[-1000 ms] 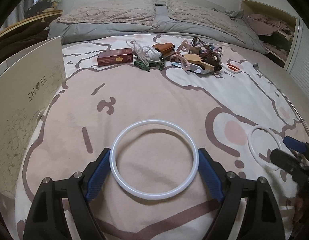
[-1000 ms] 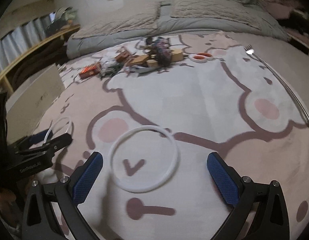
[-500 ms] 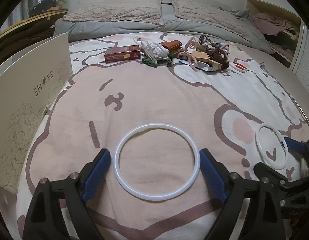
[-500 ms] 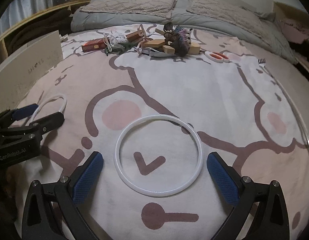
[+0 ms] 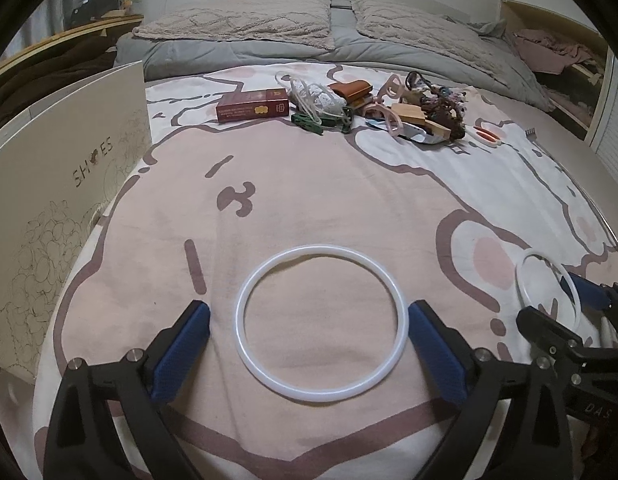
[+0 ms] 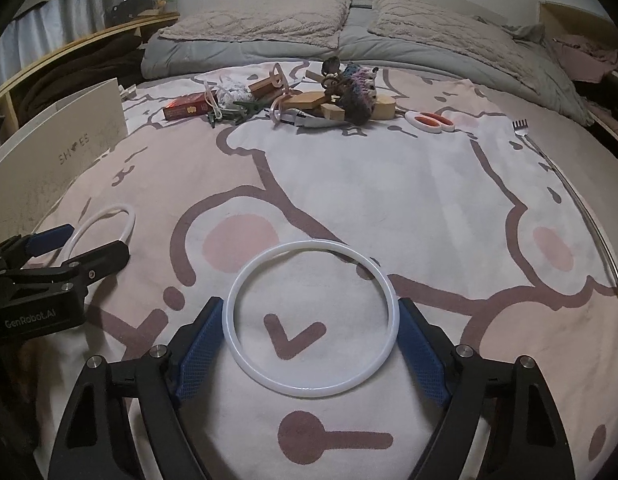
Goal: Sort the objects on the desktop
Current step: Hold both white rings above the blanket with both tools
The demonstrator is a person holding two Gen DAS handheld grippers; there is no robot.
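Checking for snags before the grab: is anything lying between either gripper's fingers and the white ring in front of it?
Nothing visible. The left gripper brackets its white ring on bare blanket; the right gripper pads touch the other white ring.

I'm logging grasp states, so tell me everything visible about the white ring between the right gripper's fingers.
The white plastic-looking ring is a thin, smooth, closed hoop lying flat on the pink-and-white cartoon blanket. The right gripper brackets it: both blue textured pads meet its outer rim, left and right. A brown tick mark printed on the blanket shows through its open centre.
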